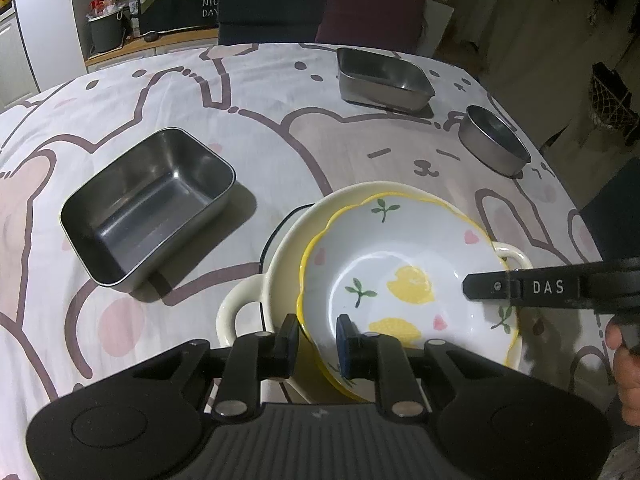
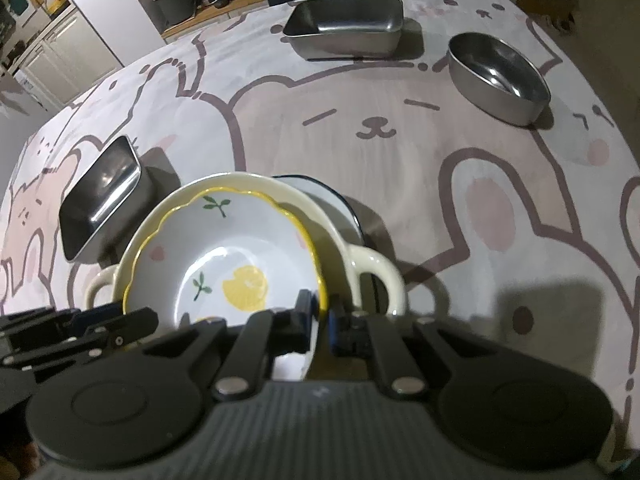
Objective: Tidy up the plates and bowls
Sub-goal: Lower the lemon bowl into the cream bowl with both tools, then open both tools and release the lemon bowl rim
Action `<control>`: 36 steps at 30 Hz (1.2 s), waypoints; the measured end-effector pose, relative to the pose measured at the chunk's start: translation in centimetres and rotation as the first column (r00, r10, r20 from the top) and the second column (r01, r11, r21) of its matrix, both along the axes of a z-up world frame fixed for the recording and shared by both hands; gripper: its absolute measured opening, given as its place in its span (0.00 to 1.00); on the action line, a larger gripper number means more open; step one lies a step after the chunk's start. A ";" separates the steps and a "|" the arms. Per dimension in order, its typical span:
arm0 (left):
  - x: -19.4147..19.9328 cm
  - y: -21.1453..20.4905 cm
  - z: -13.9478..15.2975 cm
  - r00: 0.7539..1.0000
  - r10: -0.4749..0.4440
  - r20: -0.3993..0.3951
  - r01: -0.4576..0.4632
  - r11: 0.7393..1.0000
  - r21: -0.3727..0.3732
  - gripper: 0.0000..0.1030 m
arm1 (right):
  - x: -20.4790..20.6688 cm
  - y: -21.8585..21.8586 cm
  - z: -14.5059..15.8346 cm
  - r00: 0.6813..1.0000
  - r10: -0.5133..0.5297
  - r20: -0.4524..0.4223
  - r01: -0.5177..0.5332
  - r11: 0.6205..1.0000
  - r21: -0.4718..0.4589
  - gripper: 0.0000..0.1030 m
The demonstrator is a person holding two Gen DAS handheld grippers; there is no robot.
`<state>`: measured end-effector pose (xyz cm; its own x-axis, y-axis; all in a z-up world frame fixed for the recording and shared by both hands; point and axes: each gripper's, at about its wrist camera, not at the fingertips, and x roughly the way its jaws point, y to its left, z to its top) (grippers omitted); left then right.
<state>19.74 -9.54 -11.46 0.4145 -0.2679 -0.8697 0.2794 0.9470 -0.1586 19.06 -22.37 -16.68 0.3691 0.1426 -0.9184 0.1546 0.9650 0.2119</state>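
between both tongs sits the lemon bowl (image 1: 404, 276), nested in the cream pot (image 1: 280, 256): left tongs (image 1: 318, 346) (near rim) and right tongs (image 2: 320, 322) clamp opposite edges.

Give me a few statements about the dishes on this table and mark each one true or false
1. The lemon-print dish sits inside the cream two-handled bowl. True.
2. Both grippers grip the lemon dish's rim: left gripper, right gripper. True.
3. The nearest rectangular steel tray holds food. False: it is empty.
4. The round steel bowl is stacked in the far steel tray. False: it stands apart on the tablecloth.
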 end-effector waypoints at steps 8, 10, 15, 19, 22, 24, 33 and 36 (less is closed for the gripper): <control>-0.1 0.0 0.1 1.000 -0.001 0.004 0.001 1.000 0.001 0.20 | 0.4 -0.7 -0.7 0.999 -0.050 -0.019 0.051 0.997 0.063 0.09; -0.1 0.0 0.1 1.000 -0.002 0.005 0.002 1.000 0.002 0.20 | 0.3 -0.6 -0.7 0.998 -0.060 -0.021 0.061 0.996 0.066 0.09; -0.2 -0.2 0.2 1.000 -0.007 0.010 0.007 1.000 0.016 0.19 | 0.4 -0.4 -0.5 0.998 -0.047 -0.028 0.049 0.997 0.062 0.15; -0.3 -0.1 0.4 1.000 -0.012 0.021 0.011 1.000 0.023 0.19 | 0.4 -0.7 -0.5 0.998 -0.057 -0.035 0.060 0.995 0.081 0.16; -0.3 -0.1 0.4 1.000 -0.012 0.021 0.011 1.000 0.021 0.19 | 0.3 -1.0 -0.4 0.997 -0.067 -0.034 0.070 0.993 0.094 0.16; -0.3 -0.1 0.4 1.000 -0.012 0.021 0.012 1.000 0.022 0.19 | 0.3 -1.2 -0.3 0.997 -0.069 -0.030 0.072 0.993 0.094 0.16; -0.4 -0.1 0.5 1.000 -0.010 0.022 0.010 1.000 0.022 0.19 | -0.4 -1.3 0.8 0.997 -0.072 0.019 0.070 0.993 0.093 0.24; -0.5 -0.1 0.7 1.000 -0.011 0.025 0.011 1.000 0.020 0.19 | -0.6 -1.4 0.9 0.997 -0.070 0.021 0.067 0.993 0.095 0.24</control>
